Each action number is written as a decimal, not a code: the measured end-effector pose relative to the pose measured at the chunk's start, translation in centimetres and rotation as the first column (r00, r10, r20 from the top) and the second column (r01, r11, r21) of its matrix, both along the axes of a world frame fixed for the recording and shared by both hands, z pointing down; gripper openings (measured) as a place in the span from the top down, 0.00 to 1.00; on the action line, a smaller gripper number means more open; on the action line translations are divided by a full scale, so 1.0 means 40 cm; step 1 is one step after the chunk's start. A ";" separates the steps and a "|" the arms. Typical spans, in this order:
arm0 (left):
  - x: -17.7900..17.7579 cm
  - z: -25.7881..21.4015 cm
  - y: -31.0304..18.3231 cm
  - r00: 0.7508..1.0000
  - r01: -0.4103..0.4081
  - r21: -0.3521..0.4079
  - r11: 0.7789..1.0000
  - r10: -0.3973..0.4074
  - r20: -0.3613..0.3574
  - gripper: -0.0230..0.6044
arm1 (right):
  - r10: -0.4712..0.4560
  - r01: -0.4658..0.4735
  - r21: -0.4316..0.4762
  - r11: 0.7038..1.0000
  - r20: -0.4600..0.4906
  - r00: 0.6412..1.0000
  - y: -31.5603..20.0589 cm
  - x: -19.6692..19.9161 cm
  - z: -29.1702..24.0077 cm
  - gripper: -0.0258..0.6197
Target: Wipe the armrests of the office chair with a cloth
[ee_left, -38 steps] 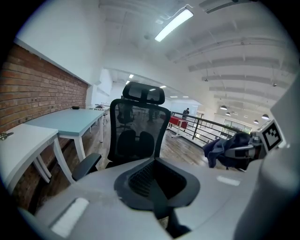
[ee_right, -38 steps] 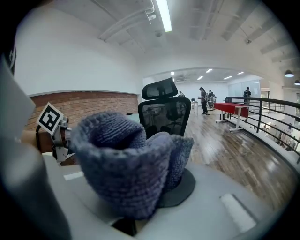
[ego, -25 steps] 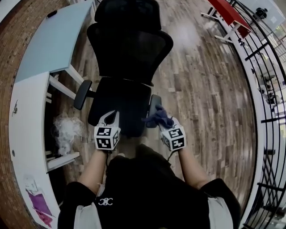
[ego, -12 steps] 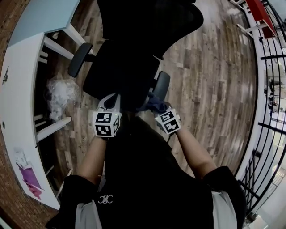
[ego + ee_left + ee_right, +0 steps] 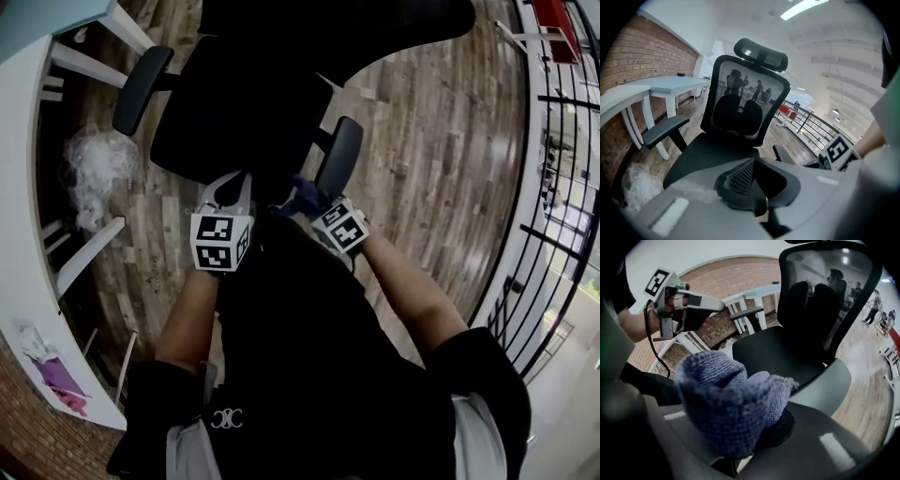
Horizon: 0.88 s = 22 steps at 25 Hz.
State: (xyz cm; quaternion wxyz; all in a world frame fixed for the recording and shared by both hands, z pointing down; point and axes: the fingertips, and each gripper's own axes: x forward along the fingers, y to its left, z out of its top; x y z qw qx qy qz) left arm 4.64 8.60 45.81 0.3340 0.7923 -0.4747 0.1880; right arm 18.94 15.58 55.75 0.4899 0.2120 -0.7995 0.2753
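The black office chair has a grey left armrest and a right armrest beside its seat. My right gripper is shut on a bunched blue cloth, held just at the near end of the right armrest, close above it; contact cannot be told. My left gripper is shut on nothing and hovers over the seat's front edge, its jaws pointing at the backrest. The cloth hides the right gripper's fingertips.
A white desk runs along the left, with a crumpled clear plastic bag on the wooden floor under it. A light-blue table and a brick wall stand beyond. A black railing borders the right side.
The head view has tilted, so the chair sits higher in frame. My right gripper has carried the cloth closer to the near end of the right armrest. The left gripper stays over the seat front.
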 end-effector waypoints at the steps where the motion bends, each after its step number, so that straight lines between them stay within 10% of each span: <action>1: -0.004 0.008 0.000 1.000 -0.002 -0.007 1.000 0.002 -0.006 0.95 | 0.013 -0.013 -0.008 1.000 -0.020 1.000 -0.008 0.008 0.012 0.87; 22: 0.012 0.049 -0.020 0.998 -0.042 -0.033 0.999 0.040 -0.056 0.95 | 0.124 -0.106 0.114 0.988 -0.172 0.977 -0.302 0.091 0.072 0.87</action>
